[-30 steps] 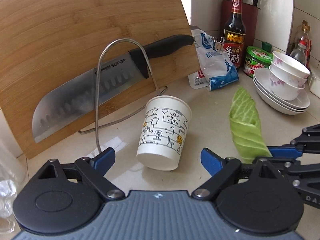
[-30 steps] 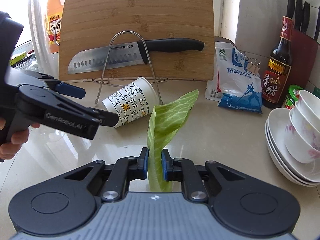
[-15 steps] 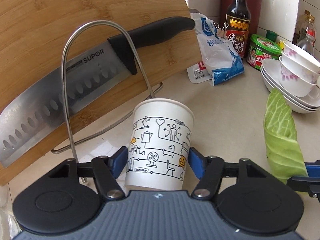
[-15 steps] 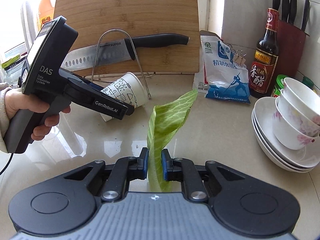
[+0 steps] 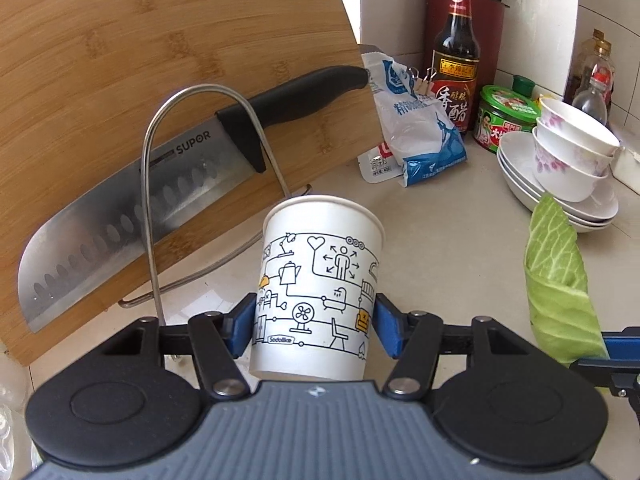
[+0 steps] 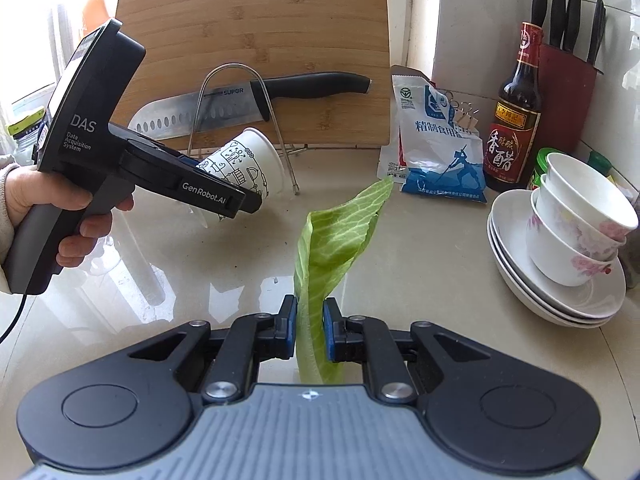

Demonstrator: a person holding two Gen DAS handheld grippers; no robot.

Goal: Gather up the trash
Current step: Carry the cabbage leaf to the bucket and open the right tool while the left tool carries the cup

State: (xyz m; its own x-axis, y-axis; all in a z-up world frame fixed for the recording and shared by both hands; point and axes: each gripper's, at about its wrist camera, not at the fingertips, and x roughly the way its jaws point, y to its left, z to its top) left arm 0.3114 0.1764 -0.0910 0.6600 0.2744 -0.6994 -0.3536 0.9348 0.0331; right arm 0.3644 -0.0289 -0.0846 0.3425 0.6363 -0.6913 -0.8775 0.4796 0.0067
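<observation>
A white paper cup [image 5: 320,264] printed with black line drawings sits between the blue pads of my left gripper [image 5: 315,320], which is shut on its lower half. In the right wrist view the cup [image 6: 240,160] is tilted, mouth pointing up and away, in front of the wire rack, with a hand holding the left gripper [image 6: 228,184]. My right gripper [image 6: 311,326] is shut on the stem end of a green cabbage leaf [image 6: 336,236], which sticks up and forward above the counter. In the left wrist view the leaf [image 5: 556,288] hangs at the right edge.
A bamboo cutting board [image 6: 256,40] and a large knife [image 6: 248,100] lean in a wire rack [image 6: 280,136] at the back. To the right stand a salt bag [image 6: 436,140], a vinegar bottle [image 6: 516,120], a knife block [image 6: 568,92] and stacked bowls on plates [image 6: 568,240].
The left gripper moved forward around the lying cup, closed on it and tipped it up. The right gripper kept its hold on the leaf and drew back slightly.
</observation>
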